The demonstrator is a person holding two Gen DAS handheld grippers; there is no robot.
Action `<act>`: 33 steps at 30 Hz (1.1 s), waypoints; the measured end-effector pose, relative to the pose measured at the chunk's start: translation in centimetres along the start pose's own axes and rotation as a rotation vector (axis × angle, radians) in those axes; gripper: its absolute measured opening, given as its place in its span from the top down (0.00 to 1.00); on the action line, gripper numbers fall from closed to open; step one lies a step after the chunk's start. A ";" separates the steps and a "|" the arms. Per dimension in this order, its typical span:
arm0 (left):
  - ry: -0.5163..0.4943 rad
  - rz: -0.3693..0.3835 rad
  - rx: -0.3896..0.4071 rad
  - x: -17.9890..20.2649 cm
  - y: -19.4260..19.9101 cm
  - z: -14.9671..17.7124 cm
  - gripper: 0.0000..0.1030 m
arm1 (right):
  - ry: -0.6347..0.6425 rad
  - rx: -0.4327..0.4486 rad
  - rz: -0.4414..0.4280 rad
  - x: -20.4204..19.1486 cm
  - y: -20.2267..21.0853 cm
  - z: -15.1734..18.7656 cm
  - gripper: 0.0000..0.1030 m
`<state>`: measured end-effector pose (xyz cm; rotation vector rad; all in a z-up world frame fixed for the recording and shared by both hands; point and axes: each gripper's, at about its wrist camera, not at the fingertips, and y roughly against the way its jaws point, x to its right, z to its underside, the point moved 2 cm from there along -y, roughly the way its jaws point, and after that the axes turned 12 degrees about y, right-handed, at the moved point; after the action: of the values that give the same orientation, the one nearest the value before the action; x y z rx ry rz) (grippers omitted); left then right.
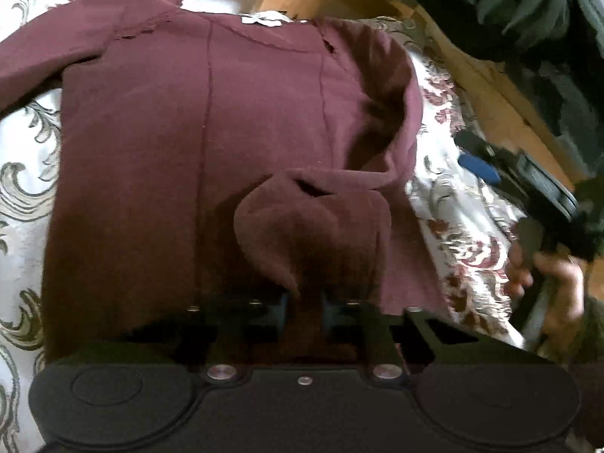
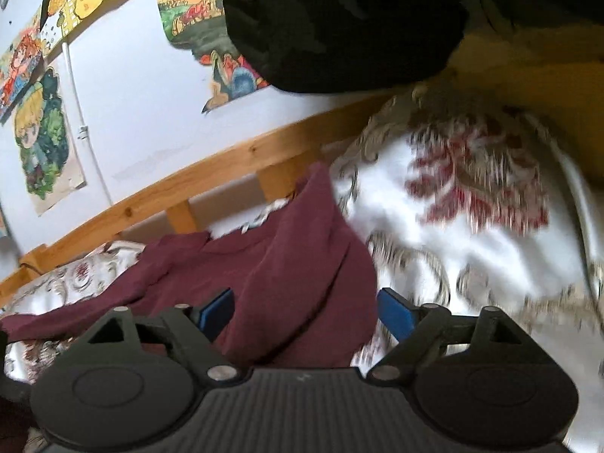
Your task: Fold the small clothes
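Observation:
A small maroon long-sleeved top [image 1: 158, 120] lies spread on a floral bedspread [image 1: 26, 188], neck at the far side. Its right sleeve is folded in over the body. My left gripper [image 1: 304, 298] is shut on the cuff end of that sleeve [image 1: 313, 226] and holds it above the top's lower part. My right gripper [image 2: 304, 313] is open, its blue pads [image 2: 396, 313] set wide on either side of the top's side edge [image 2: 302, 271], with cloth between them. The right gripper also shows in the left wrist view [image 1: 487, 166], held in a hand at the right of the top.
A wooden bed rail [image 2: 211, 173] runs along the far side, with a white wall and colourful pictures [image 2: 41, 139] behind. The person's dark clothing [image 1: 528, 19] hangs over the right side. The bedspread [image 2: 472, 226] extends to the right of the top.

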<state>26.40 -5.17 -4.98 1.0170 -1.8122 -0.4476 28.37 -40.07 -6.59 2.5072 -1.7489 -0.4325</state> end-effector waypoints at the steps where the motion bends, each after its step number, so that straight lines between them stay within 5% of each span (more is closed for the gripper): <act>1: -0.001 0.004 -0.005 0.1 0.1 -0.1 0.89 | 0.006 0.002 0.006 0.0 -0.4 -0.7 0.17; 2: -0.007 0.004 -0.014 0.1 0.2 -0.1 0.97 | 0.011 0.002 0.009 0.3 -1.2 -1.6 0.17; 7: -0.013 0.043 -0.014 0.5 1.8 -0.7 0.98 | 0.086 -0.100 -0.020 0.9 -6.6 -5.8 0.27; 10: 0.006 0.073 -0.009 0.1 2.9 -1.1 0.98 | 0.078 -0.160 0.015 1.4 -9.4 -7.4 0.64; 11: 0.003 0.079 -0.009 0.0 3.2 -1.1 0.98 | 0.087 -0.178 0.030 1.6 -10.1 -7.9 0.90; 12: -0.006 0.081 -0.012 -0.1 3.5 -1.2 0.98 | 0.109 -0.188 0.070 1.6 -10.7 -8.4 0.96; 17: -0.019 0.073 -0.065 -1.3 3.8 -2.1 0.98 | 0.146 -0.167 0.198 2.5 -12.5 -10.5 0.96; 22: -0.017 -0.015 -0.085 -2.4 2.8 -3.1 0.98 | 0.107 -0.213 0.185 4.3 -14.5 -10.8 0.95; 25: 0.023 -0.046 -0.085 -3.0 2.3 -3.6 0.98 | 0.097 -0.196 0.149 4.4 -13.8 -9.8 0.77; 27: 0.059 -0.070 -0.084 -3.5 2.3 -3.9 0.97 | 0.116 -0.182 0.134 4.4 -12.4 -9.2 0.42; 33: 0.139 -0.141 -0.048 -4.9 3.0 -3.8 0.89 | 0.272 -0.160 0.104 3.0 -8.5 -5.8 0.28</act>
<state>29.26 1.06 -3.98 1.1187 -1.6057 -0.4912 38.55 -40.53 -3.38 2.2327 -1.6595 -0.2041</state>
